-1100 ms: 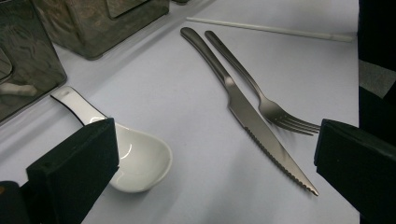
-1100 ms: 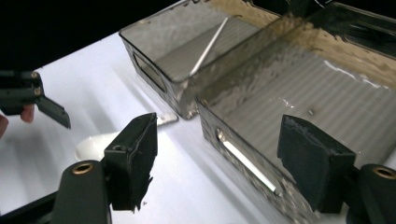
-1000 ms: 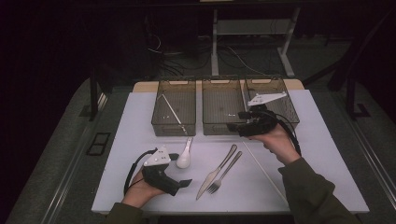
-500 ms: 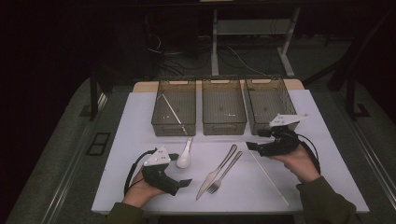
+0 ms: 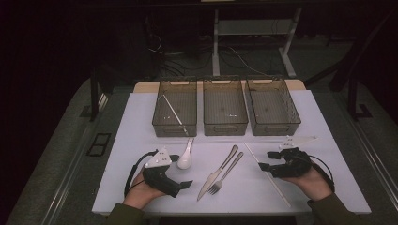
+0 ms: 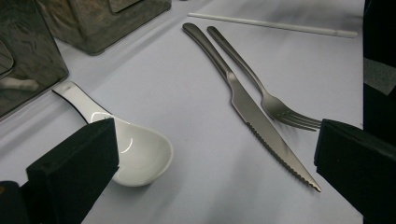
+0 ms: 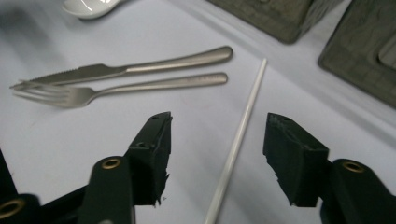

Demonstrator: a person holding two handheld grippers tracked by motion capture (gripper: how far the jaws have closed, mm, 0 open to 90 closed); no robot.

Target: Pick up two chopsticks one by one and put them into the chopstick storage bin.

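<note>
White and thin, the chopstick (image 7: 238,140) lies on the table (image 5: 328,187) between our right gripper (image 7: 217,154)'s parted jaws, which have just been closing in but do not yet touch it. We judge this the pick-up step of a cutlery sort: the next move calls for a lower, centred pinch on the stick, then a lift toward the left bin (image 5: 176,110), where a like stick rests. Our left gripper (image 6: 215,154) waits wide open and empty near the spoon (image 6: 135,149), knife (image 6: 252,107) and fork (image 6: 261,91).

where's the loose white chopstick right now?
High view: the white chopstick lies flat on the table, right of the fork, between the right gripper's parted jaws, untouched.
</note>
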